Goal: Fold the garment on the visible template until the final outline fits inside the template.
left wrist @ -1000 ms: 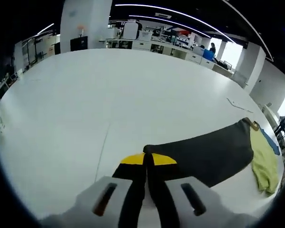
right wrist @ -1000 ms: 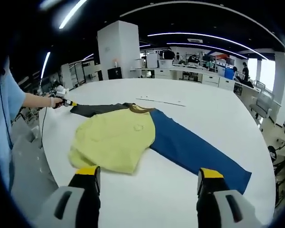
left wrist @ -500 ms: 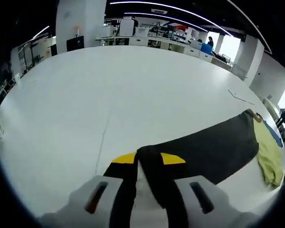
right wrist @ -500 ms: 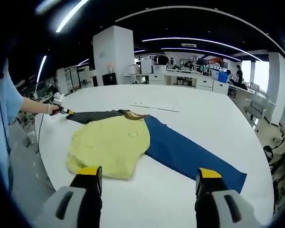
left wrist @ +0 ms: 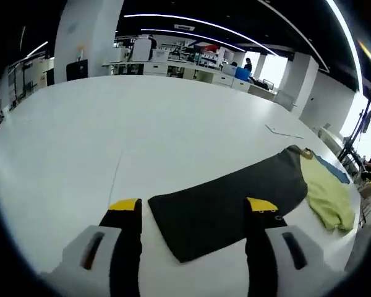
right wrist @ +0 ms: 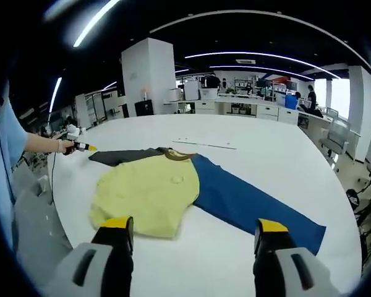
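1. Garment (right wrist: pixel 173 195) lies spread flat on the white table (left wrist: pixel 142 124): a yellow body in the middle, a dark sleeve (left wrist: pixel 229 198) running out to one side and a blue sleeve (right wrist: pixel 253 207) to the other, so its long axis runs sleeve tip to sleeve tip.
2. Your left gripper (left wrist: pixel 195 238) stands with jaws wide apart and nothing between them. The dark sleeve's cuff end lies directly ahead of it, between the two jaw tips, and the sleeve runs away forward and to that gripper's right toward the yellow body.
3. Your right gripper (right wrist: pixel 188 247) is also wide open and empty. It sits off the hem side of the yellow body, which lies just ahead of its left jaw; the blue sleeve stretches ahead and off to its right.
4. In the right gripper view, the left gripper (right wrist: pixel 77 139) shows small at the far tip of the dark sleeve.
5. Judgement: the left gripper is nearer the dark cuff, so that sleeve is its to fold inward along the long axis; the blue sleeve falls to your right.
6. I cannot make out a template outline on the table.
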Demonstrator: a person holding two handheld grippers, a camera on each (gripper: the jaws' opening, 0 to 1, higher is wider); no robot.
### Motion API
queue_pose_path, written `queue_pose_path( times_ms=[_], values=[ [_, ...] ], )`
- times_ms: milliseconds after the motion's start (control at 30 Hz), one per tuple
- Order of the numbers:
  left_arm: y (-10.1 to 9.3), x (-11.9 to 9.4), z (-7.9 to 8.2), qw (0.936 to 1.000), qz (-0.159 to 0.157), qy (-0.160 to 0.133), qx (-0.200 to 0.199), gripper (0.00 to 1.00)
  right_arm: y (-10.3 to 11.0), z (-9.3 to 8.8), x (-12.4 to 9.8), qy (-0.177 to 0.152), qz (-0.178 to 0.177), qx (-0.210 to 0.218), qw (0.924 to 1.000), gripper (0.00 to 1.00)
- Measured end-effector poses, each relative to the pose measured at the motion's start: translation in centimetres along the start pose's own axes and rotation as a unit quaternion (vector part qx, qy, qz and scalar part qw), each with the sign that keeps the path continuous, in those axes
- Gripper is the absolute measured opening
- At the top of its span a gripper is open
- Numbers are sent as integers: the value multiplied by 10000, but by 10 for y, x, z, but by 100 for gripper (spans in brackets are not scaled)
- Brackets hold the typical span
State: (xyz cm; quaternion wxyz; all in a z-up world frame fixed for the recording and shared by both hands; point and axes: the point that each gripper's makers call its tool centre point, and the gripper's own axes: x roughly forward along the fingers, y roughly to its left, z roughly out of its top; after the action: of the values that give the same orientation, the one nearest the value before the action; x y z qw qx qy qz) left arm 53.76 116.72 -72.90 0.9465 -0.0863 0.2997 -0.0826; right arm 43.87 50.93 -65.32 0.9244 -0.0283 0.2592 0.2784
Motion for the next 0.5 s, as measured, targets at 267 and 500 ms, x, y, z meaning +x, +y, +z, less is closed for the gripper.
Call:
queue_pose_path(
  times_ms=[267, 500],
  values=[
    [-42, -24, 10, 9980, -481, -350, 233, 74, 8, 21, -2, -399, 159, -22, 9991, 74],
    [-69, -43, 15, 9957, -635, -559, 387, 75, 14, 28, -7, -497, 194, -76, 9985, 67]
  ],
)
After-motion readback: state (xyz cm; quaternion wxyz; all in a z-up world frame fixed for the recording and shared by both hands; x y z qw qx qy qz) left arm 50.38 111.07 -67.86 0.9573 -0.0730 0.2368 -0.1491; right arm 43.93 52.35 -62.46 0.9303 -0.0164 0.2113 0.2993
